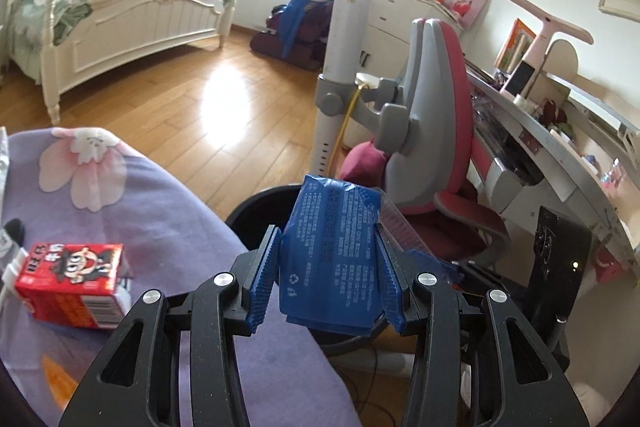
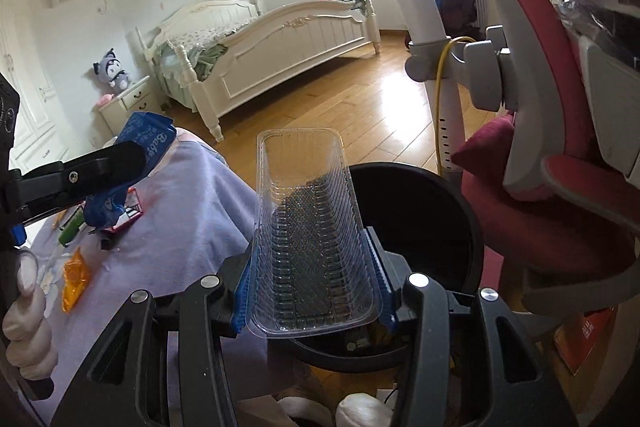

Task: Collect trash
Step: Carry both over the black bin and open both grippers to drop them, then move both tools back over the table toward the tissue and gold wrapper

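Note:
My left gripper (image 1: pixel 326 259) is shut on a blue wipes packet (image 1: pixel 330 255) and holds it above the near rim of a black trash bin (image 1: pixel 260 205). The packet also shows in the right wrist view (image 2: pixel 140 143), held over the purple table cover. My right gripper (image 2: pixel 314 275) is shut on a clear plastic tray (image 2: pixel 312 227) and holds it over the left rim of the bin (image 2: pixel 432 223). A red milk carton (image 1: pixel 72 285) lies on the cover, left of my left gripper.
The table has a purple floral cover (image 1: pixel 168 227). An orange wrapper (image 2: pixel 75 277) and a green item (image 2: pixel 72 229) lie on it. A pink and grey chair (image 1: pixel 436 131) and a grey lamp pole (image 1: pixel 344 47) stand behind the bin. A desk (image 1: pixel 560 163) is at the right.

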The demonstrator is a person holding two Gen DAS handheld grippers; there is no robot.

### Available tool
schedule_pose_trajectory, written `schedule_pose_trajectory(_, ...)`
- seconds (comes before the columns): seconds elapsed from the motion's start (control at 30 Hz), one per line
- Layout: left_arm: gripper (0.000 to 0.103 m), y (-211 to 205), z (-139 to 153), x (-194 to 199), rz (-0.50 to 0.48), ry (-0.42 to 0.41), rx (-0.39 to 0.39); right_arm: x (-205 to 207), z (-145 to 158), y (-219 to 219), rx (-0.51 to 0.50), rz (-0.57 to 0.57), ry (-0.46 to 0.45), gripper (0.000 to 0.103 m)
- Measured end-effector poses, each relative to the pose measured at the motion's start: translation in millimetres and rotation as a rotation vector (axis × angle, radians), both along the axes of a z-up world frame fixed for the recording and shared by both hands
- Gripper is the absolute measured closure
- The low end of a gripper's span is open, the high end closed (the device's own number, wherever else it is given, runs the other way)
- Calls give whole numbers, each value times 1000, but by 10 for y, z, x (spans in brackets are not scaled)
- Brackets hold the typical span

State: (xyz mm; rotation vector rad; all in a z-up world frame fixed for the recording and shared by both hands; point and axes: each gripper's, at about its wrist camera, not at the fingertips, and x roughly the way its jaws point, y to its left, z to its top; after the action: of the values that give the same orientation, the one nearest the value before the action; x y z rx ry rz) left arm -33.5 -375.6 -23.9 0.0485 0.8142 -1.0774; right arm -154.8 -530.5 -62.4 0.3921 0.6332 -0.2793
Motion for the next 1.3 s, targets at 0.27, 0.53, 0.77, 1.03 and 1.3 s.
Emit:
schedule_pose_trajectory(0.27,57,-347,-214,-25,-35,23,59,28,-201,-195,39,-28,24,55)
schedule_pose_trajectory(0.53,48,-494,-249,6,-30,3,100,63,-264,-266,66,-33,34,51)
schedule_pose_trajectory(0.77,27,-323,-49,1,10,-53,60,15,-257,-302,72,-44,27,34)
schedule_pose_trajectory(1.03,22,384,296,162,183,-150,39,186,-50,-78,51,28,-8,34)
schedule_pose_trajectory(1.3,20,1667,494,668,515,-255,90,638,326,345,4,160,1,34)
